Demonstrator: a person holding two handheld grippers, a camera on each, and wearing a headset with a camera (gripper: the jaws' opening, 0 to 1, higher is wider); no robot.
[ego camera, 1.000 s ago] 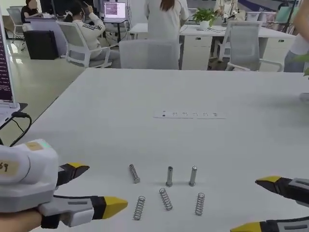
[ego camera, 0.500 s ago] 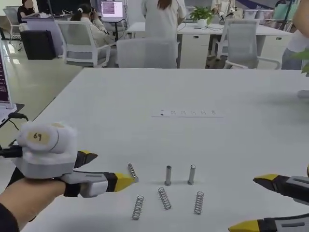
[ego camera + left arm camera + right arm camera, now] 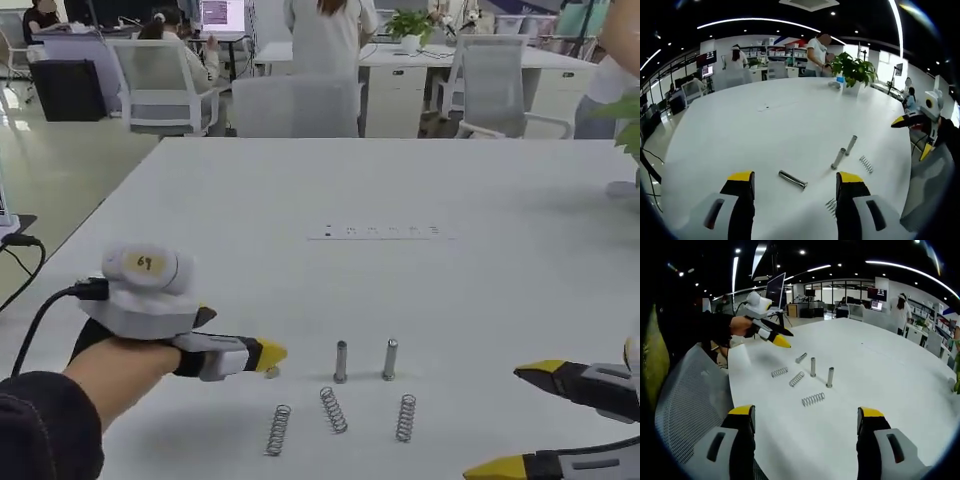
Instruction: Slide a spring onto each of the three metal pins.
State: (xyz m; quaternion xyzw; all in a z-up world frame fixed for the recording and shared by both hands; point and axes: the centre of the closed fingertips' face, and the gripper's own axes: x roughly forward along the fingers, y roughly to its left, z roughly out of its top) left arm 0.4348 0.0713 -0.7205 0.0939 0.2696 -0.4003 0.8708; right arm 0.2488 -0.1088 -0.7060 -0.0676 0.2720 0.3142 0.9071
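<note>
Metal pin (image 3: 792, 180) lies flat before left gripper (image 3: 795, 177)'s fingers (image 3: 741, 184).

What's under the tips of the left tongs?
A metal pin lies on its side on the white table, between the open left tongs. In the head view the tongs cover most of it.

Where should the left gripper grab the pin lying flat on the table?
Mid-shaft on the fallen pin, from above. It lies flat, running almost jaw to jaw of the open left gripper, so I'd turn the gripper first to close across its round sides, not its ends.
</note>
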